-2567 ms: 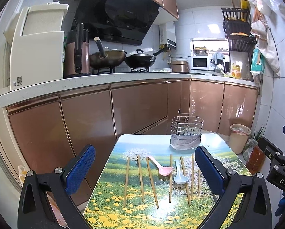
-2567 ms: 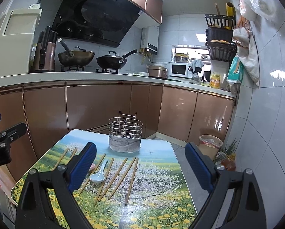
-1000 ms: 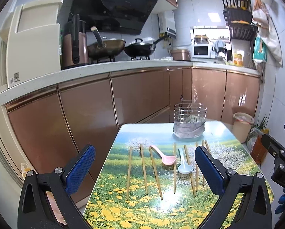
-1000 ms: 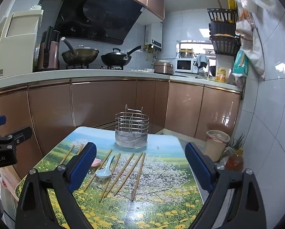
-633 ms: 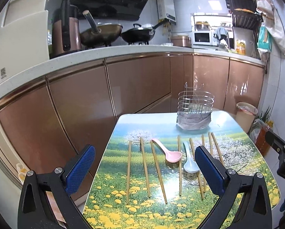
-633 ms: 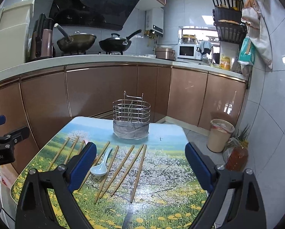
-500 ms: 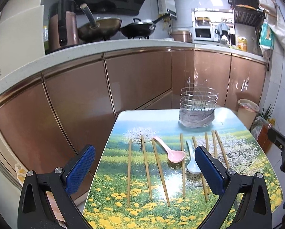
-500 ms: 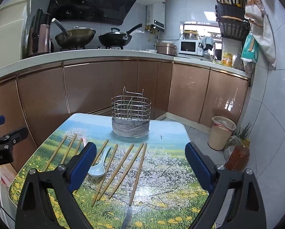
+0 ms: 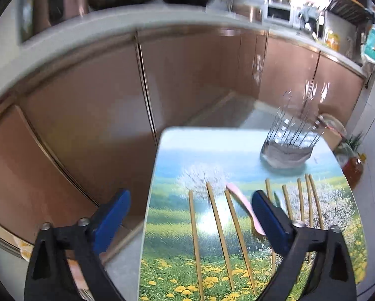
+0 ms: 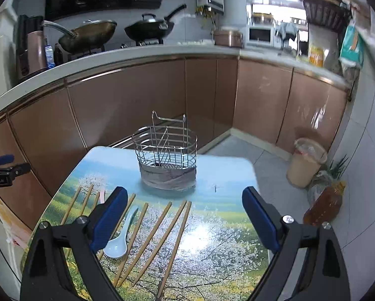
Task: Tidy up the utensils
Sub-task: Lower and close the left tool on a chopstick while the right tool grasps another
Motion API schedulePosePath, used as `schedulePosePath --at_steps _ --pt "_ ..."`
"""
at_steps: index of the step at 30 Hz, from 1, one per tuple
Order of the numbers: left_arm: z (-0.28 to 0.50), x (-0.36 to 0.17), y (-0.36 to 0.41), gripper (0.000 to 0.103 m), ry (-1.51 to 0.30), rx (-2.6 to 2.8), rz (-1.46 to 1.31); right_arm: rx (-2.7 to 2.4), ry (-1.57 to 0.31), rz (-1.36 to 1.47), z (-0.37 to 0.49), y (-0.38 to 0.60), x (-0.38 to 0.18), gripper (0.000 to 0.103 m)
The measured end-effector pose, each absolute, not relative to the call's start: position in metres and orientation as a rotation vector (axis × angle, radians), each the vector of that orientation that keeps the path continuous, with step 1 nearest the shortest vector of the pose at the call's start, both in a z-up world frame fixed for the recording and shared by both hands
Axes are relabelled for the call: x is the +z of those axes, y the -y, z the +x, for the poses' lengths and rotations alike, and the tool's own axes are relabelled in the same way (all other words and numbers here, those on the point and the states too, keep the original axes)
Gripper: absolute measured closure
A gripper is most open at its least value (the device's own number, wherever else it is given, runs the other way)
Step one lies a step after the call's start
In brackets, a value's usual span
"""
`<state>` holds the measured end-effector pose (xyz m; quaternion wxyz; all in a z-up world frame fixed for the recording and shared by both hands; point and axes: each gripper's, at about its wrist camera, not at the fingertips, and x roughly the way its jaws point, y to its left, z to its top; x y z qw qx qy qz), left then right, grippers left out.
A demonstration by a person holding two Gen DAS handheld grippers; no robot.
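Observation:
A wire utensil holder (image 10: pixel 167 150) stands at the far end of a small table with a flower-meadow print (image 10: pixel 212 238); it also shows blurred in the left wrist view (image 9: pixel 290 140). Several wooden chopsticks (image 10: pixel 162 228) lie side by side on the table, with a white spoon (image 10: pixel 119 238) and a pink spoon (image 9: pixel 245 208) among them. My left gripper (image 9: pixel 190 220) is open and empty above the table's left part, over chopsticks (image 9: pixel 219 223). My right gripper (image 10: pixel 185 218) is open and empty above the chopsticks on the right.
Copper-coloured kitchen cabinets (image 10: pixel 137 110) with a white counter run behind the table. A bin (image 10: pixel 305 163) and an oil bottle (image 10: pixel 323 208) stand on the floor at the right. The left gripper's body (image 10: pixel 4 170) shows at the left edge of the right wrist view.
Both grippers have moved forward and tilted down toward the table. The left wrist view has swung left and is blurred by motion. The utensils have not moved.

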<state>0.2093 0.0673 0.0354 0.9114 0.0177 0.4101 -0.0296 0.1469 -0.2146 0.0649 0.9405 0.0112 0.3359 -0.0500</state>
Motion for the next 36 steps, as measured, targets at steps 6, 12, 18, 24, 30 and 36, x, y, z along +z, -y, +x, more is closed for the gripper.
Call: schedulePosePath --at_steps 6,12,18,24,30,36 --pt "0.259 -0.018 -0.063 0.049 -1.094 -0.168 -0.054 -0.056 -0.883 0.119 0.194 0.243 0.023 0.068" --pt "0.293 -0.058 -0.044 0.053 -1.260 -0.191 -0.059 -0.048 -1.080 0.160 0.232 0.256 -0.025 0.072" --pt "0.316 -0.082 -0.032 0.059 -1.332 -0.167 -0.028 -0.033 -1.233 0.190 0.266 0.256 -0.069 0.072" --pt "0.326 -0.093 -0.036 0.059 -1.370 -0.143 -0.033 -0.040 -1.309 0.147 0.284 0.249 -0.092 0.072" --pt "0.330 -0.099 -0.040 0.059 -1.391 -0.144 -0.045 -0.050 -1.352 0.099 0.294 0.244 -0.106 0.073" --pt "0.338 -0.110 -0.037 0.060 -1.414 -0.134 -0.047 -0.055 -1.389 0.061 0.301 0.242 -0.119 0.085"
